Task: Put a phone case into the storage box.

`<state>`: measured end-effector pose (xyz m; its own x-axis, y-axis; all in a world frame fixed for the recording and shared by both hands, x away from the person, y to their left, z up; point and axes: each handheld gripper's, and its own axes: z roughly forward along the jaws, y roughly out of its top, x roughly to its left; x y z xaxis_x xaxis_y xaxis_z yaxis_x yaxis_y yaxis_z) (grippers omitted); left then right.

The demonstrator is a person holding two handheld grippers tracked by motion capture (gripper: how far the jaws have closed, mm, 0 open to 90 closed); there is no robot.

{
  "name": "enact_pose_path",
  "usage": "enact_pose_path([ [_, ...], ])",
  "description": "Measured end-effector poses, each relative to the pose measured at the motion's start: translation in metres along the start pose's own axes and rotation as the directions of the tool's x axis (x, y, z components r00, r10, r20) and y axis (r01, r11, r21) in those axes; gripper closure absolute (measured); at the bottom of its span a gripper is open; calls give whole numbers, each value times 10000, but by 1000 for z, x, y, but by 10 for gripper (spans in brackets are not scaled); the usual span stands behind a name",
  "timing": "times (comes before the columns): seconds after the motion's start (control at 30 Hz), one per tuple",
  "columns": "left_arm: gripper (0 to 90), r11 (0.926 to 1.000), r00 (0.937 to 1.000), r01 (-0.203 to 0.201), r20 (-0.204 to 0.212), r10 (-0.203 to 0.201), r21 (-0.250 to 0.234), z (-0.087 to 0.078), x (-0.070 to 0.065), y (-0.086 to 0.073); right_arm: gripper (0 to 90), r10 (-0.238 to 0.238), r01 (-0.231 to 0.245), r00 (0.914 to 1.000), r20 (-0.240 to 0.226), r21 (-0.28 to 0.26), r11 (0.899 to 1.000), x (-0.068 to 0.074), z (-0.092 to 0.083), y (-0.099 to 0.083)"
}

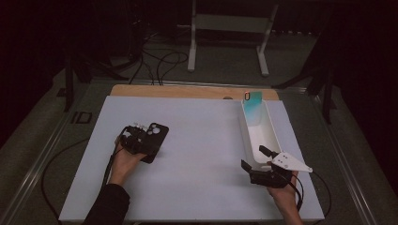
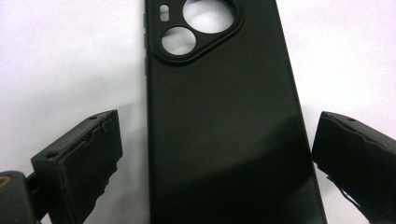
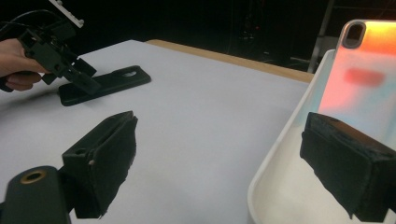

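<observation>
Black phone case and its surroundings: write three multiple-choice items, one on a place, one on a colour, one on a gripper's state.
1. Where does the black phone case lie?
A. flat on the white board
B. inside the white tray
C. on the floor

2. What colour is the tray at the right of the white board?
A. black
B. white
C. red

3. How do the jaws of the left gripper stand?
A. shut on the case
B. open, one on each side of the case
C. shut beside the case

Answers:
1. A: the high view shows the case flat on the board, far from the tray.
2. B: its walls are white in the high view and the right gripper view.
3. B: the left gripper view shows white board between each jaw and the case's edges.
</observation>
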<state>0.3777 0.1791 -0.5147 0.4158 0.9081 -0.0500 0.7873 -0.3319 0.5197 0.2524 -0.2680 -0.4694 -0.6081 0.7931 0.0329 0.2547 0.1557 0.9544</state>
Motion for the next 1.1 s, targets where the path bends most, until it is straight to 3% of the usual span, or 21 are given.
enact_pose_path([
  [0.2,21,9995,9993,-223,-301,230,224,5,-5,0,105,52,-52,10000,27,20,10000,-1,0,0],
  [0.5,21,9989,9994,-140,-318,154,441,6,-5,2,106,-7,7,10000,47,65,10000,0,2,-1],
  [0.73,118,9984,9992,-76,-387,98,557,1,-6,4,106,9,-9,10000,49,62,10000,0,2,-1],
  [1.1,166,9996,9983,116,-575,-130,-240,-4,-7,-1,106,11,-11,10000,46,75,10000,0,2,-1],
])
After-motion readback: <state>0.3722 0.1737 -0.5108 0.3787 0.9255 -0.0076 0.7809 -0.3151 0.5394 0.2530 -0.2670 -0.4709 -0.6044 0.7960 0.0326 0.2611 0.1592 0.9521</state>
